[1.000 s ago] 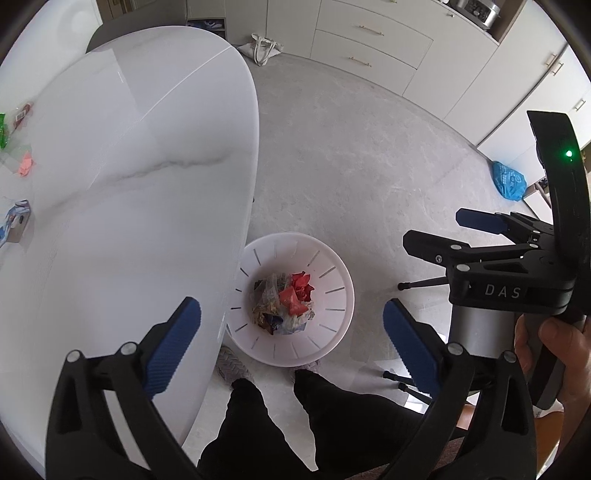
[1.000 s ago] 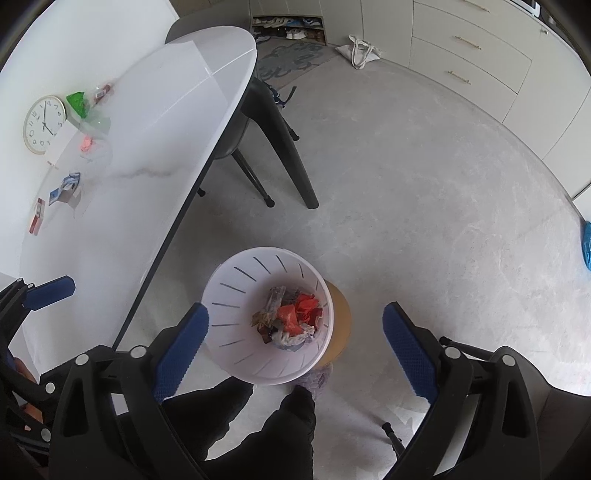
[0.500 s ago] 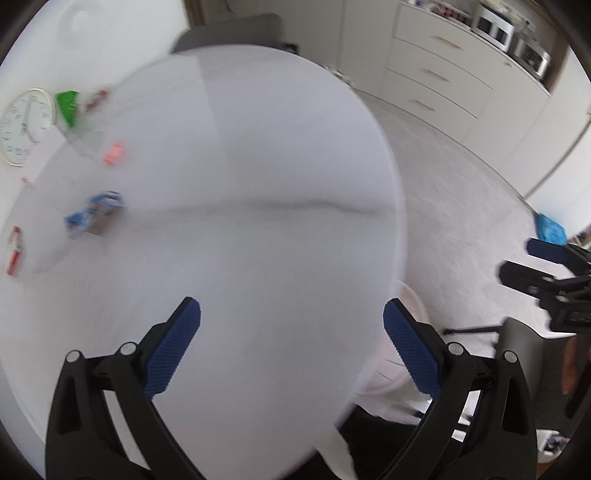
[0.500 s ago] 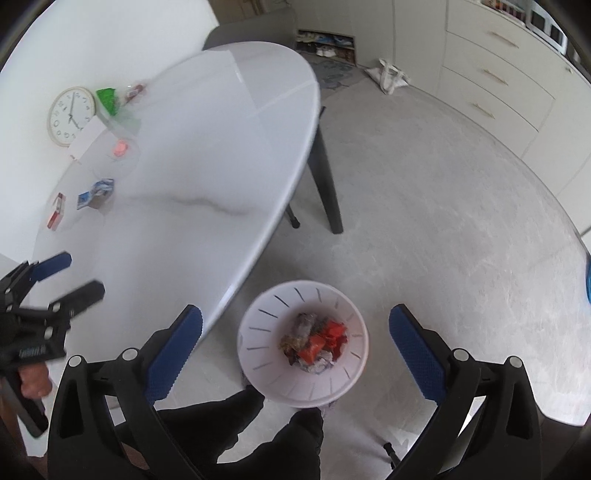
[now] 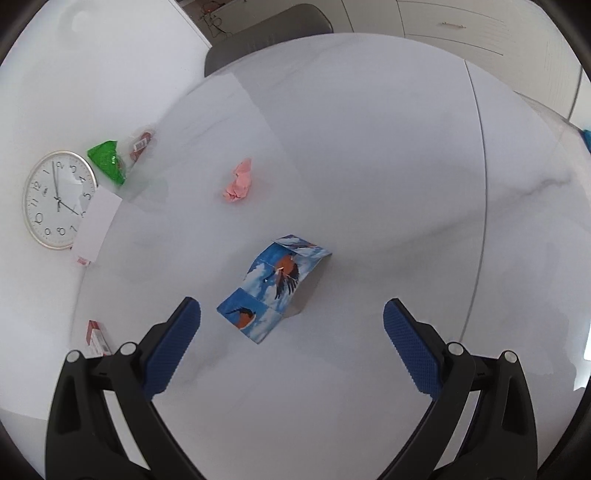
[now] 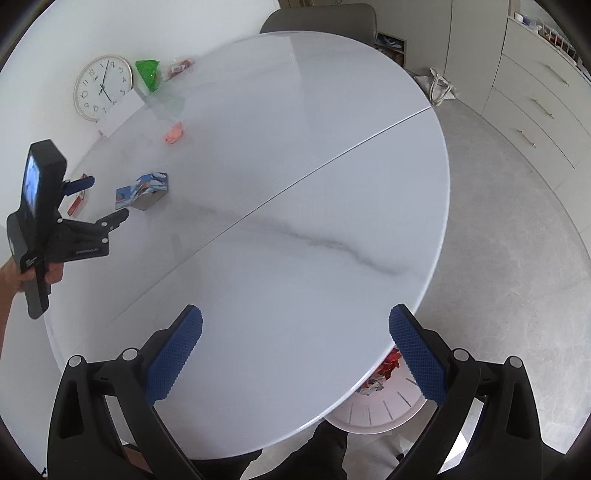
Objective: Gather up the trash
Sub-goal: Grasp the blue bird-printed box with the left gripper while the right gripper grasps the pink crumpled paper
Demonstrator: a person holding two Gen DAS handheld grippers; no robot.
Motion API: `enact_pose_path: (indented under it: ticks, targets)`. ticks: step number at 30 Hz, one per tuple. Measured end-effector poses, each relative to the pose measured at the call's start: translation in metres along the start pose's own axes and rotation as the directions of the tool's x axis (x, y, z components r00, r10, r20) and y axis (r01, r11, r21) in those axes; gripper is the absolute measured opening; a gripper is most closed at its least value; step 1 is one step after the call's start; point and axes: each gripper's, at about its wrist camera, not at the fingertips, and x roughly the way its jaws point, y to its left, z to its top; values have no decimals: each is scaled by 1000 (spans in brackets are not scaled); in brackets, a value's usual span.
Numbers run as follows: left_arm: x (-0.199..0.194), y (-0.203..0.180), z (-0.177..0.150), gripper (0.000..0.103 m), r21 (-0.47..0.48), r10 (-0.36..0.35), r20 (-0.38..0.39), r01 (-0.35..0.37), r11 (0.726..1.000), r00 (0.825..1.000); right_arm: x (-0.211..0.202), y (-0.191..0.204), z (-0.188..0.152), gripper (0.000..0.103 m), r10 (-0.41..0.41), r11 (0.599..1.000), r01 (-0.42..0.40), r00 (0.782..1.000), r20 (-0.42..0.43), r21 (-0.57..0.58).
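Observation:
A folded blue bird-print carton (image 5: 275,286) lies on the white marble table (image 5: 369,166), just ahead of my open left gripper (image 5: 291,332). A crumpled pink wrapper (image 5: 239,181), a green wrapper (image 5: 107,160) and a small red packet (image 5: 96,338) also lie on the table. My right gripper (image 6: 295,350) is open and empty over the near table edge. In the right wrist view the carton (image 6: 144,190) sits by the left gripper (image 6: 99,203). The white slotted trash bin (image 6: 376,410) with wrappers stands on the floor, partly under the table.
A wall clock (image 5: 57,199) and a white card (image 5: 96,225) lean at the table's far left edge. A grey chair (image 6: 321,18) stands behind the table. Cabinets (image 6: 535,92) and a tote bag (image 6: 439,88) are at the right.
Both grippers swung up from the bin on the floor to over the table. The left one moved close to the blue carton. Both stayed open.

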Motion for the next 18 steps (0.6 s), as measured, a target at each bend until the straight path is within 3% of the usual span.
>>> enact_pose_path:
  ticks: [5, 9, 10, 12, 15, 18]
  targets:
    - [52, 21, 8, 95, 19, -122, -62, 123, 992, 991, 20, 29, 9, 100, -1, 1000, 2, 999, -48, 13]
    - [76, 25, 13, 94, 61, -167, -70, 171, 983, 983, 32, 41, 13, 100, -11, 999, 13, 997, -82, 30]
    - [79, 26, 13, 92, 66, -182, -59, 185, 980, 982, 35, 45, 15, 100, -11, 999, 14, 996, -89, 33]
    - [82, 27, 12, 69, 66, -218, -51, 221, 973, 975, 39, 49, 19, 100, -14, 999, 17, 995, -97, 33]
    - [82, 32, 8, 50, 36, -248, -29, 249, 968, 968, 46, 60, 33, 100, -10, 1000, 11, 995, -102, 16]
    - [75, 42, 0, 50, -55, -282, -14, 281, 958, 959, 58, 77, 54, 100, 9, 1000, -11, 995, -101, -20]
